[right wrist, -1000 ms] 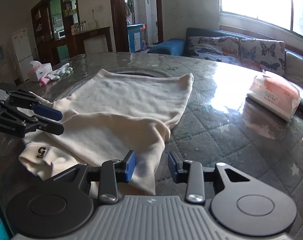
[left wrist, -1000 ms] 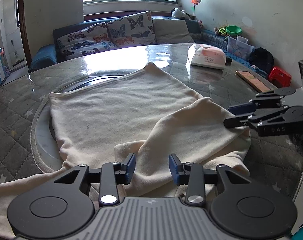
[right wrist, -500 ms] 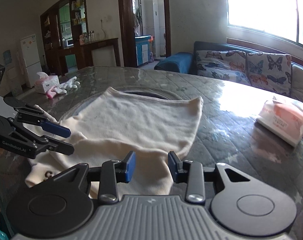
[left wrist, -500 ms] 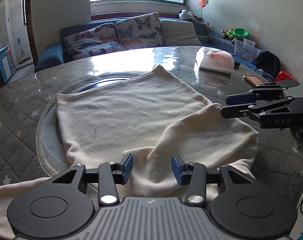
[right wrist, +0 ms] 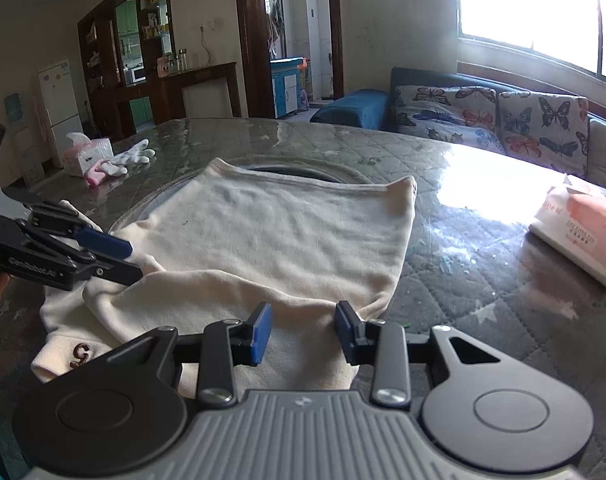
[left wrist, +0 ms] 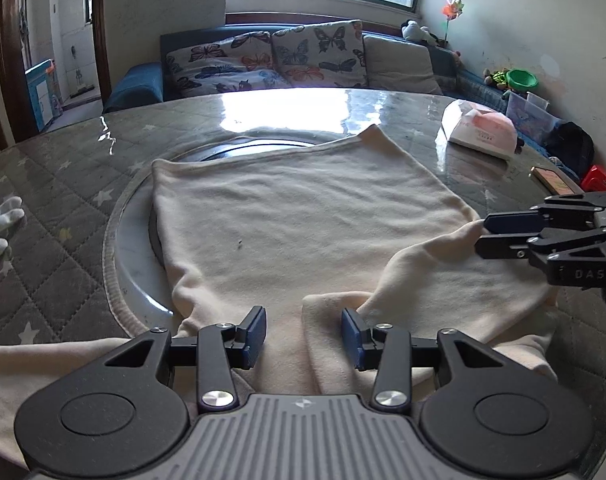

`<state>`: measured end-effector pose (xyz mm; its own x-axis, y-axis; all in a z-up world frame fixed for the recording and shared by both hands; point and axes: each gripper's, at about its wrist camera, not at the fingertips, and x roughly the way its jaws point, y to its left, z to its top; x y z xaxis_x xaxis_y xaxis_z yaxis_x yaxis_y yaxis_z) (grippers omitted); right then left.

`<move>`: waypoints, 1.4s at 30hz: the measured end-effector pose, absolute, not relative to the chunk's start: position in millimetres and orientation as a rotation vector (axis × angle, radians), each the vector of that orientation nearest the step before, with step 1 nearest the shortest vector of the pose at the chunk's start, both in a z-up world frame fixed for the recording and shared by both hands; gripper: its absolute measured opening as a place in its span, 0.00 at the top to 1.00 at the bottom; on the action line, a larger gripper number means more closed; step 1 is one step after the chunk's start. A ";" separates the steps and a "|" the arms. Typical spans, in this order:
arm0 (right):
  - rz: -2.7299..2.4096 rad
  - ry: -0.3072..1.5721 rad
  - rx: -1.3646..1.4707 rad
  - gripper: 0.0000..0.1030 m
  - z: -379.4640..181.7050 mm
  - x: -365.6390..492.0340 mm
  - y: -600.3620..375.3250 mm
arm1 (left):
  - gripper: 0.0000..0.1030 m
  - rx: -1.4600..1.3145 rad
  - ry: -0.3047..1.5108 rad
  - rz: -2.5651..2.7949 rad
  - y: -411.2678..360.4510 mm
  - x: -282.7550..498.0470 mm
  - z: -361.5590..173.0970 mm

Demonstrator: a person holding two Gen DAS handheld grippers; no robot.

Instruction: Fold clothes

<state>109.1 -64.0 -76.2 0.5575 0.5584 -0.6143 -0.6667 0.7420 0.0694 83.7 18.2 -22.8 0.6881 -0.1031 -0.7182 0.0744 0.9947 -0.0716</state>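
Note:
A cream long-sleeved garment (left wrist: 303, 208) lies flat on the round quilted table (left wrist: 63, 168), and one sleeve (left wrist: 443, 272) is folded across its near right part. My left gripper (left wrist: 303, 334) hovers open over the near edge, fingers apart, holding nothing. In the left wrist view my right gripper (left wrist: 483, 236) comes in from the right, with its tips at the sleeve's raised fold. In the right wrist view the garment (right wrist: 283, 232) fills the middle. My right gripper (right wrist: 301, 334) is open above the sleeve. The left gripper (right wrist: 123, 260) is at the left, and a cuff with a brown mark (right wrist: 81, 354) lies below it.
A glass turntable (left wrist: 135, 248) lies under the garment. A pink-and-white tissue pack (left wrist: 479, 132) and a flat brown object (left wrist: 551, 180) sit at the table's right. White gloves (right wrist: 131, 156) and a tissue box (right wrist: 87, 156) lie at its far left. A sofa (left wrist: 295, 60) stands behind.
Both wrist views have drawn back and risen a little, so more of the table shows. Both grippers stay open. The garment and folded sleeve lie as before.

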 end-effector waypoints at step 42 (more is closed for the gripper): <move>0.638 0.693 -0.226 0.68 -63.4 75.6 -81.6 | 0.88 -0.023 0.699 -0.056 19.2 82.3 -20.6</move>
<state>75.6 -81.6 -63.4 0.5900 0.4698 -0.6566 -0.6149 0.7885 0.0117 82.3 19.2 -20.6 0.7638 -0.0594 -0.6427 0.0439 0.9982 -0.0401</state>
